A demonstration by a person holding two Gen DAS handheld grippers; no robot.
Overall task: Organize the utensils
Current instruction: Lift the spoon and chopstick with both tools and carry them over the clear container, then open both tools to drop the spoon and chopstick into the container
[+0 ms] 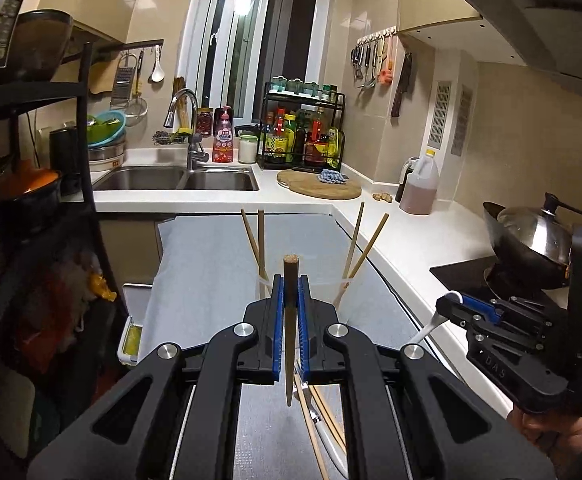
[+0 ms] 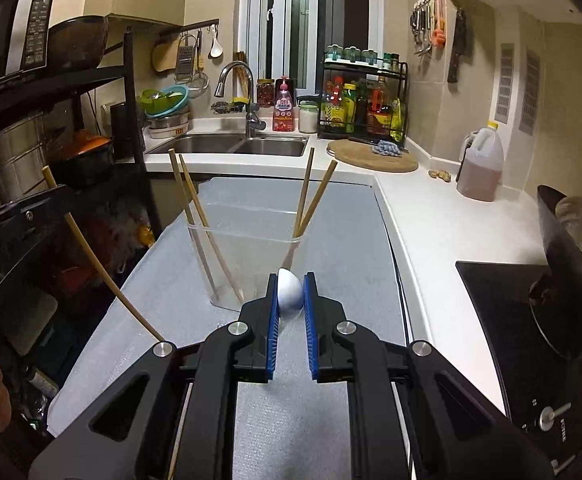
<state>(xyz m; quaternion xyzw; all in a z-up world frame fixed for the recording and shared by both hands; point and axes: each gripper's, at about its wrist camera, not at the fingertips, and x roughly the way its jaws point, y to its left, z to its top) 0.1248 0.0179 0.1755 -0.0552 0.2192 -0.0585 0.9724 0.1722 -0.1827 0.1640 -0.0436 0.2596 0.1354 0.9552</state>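
Observation:
My left gripper is shut on a wooden chopstick, held end-on above the grey mat; it shows slanting at the left of the right wrist view. My right gripper is shut on a white spoon; the spoon's handle hangs from it in the left wrist view. A clear plastic cup stands on the mat ahead of both grippers, with several chopsticks leaning in it. More chopsticks and a white-handled utensil lie on the mat below my left gripper.
The grey mat covers the counter. A black hob with a wok is at the right. A sink, cutting board, spice rack and oil jug lie beyond. Black shelving stands at the left.

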